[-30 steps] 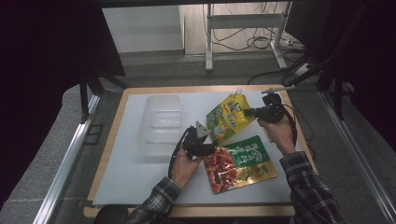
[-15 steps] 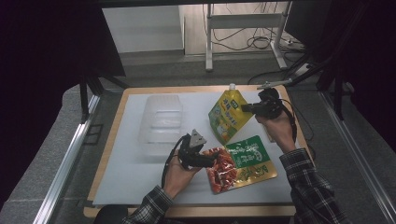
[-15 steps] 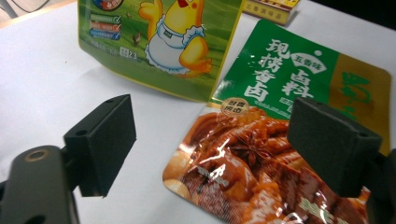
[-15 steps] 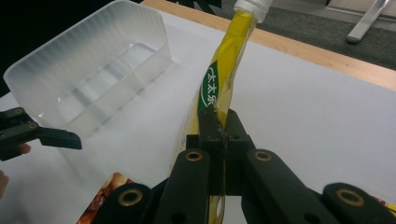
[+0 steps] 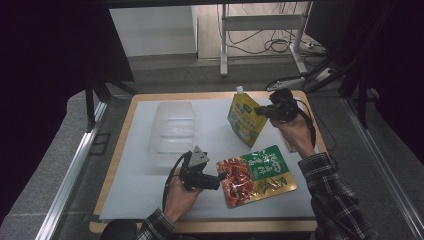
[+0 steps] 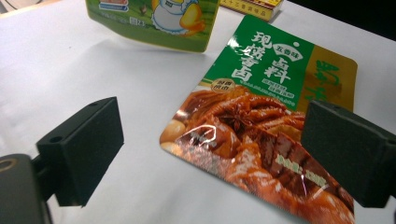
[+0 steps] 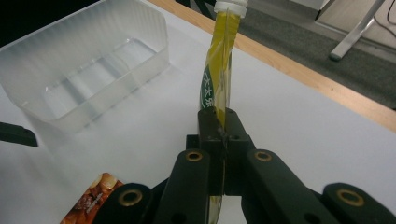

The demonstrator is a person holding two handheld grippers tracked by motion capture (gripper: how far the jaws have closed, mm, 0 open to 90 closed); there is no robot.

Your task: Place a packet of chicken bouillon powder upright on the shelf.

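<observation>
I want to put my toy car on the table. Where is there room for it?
The white mat is bare near its front left corner, between the clear plastic tub and the table's near edge. It is also bare between the tub and the yellow pouch. The right side is crowded: the red and green packet lies there.

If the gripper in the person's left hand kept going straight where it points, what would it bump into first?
Probably the flat green and red food packet. The left gripper stands open and points right at it, its lower edge lying between the jaws. How near it is I can't tell for sure.
</observation>
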